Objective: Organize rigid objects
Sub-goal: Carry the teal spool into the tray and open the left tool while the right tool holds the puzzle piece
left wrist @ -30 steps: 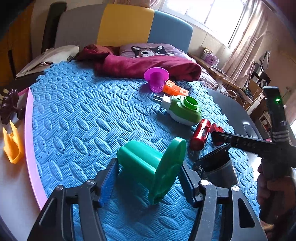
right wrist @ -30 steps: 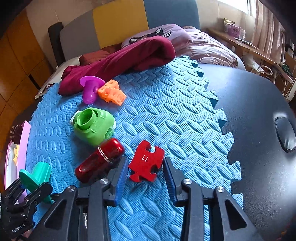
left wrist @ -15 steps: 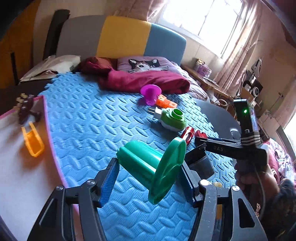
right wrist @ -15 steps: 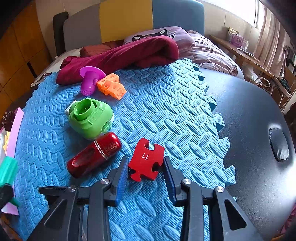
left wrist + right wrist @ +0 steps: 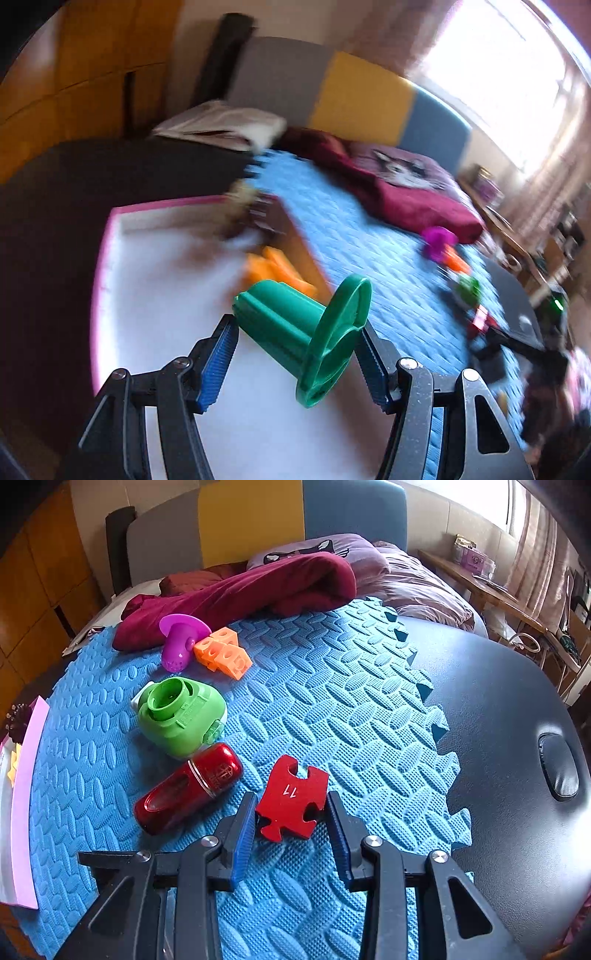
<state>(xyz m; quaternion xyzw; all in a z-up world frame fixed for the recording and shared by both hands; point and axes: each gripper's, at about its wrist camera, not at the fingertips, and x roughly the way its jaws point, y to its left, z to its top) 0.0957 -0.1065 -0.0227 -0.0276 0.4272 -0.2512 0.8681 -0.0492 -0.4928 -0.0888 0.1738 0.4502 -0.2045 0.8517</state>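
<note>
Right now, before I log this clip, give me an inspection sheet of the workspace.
Surface: blue foam mat over a dark padded top; white tray with pink rim at the mat's left edge.
Job's things: green flanged spool; red puzzle piece marked 11; red glossy capsule; green round gadget; orange cubes; purple flanged piece.
Clutter: maroon cloth; blurred orange piece in the tray.
Grippers: left gripper shut on the spool, over the tray; right gripper straddles the puzzle piece, contact unclear.
Cables: nothing seen.
Surroundings: headboard, window, curtains.
</note>
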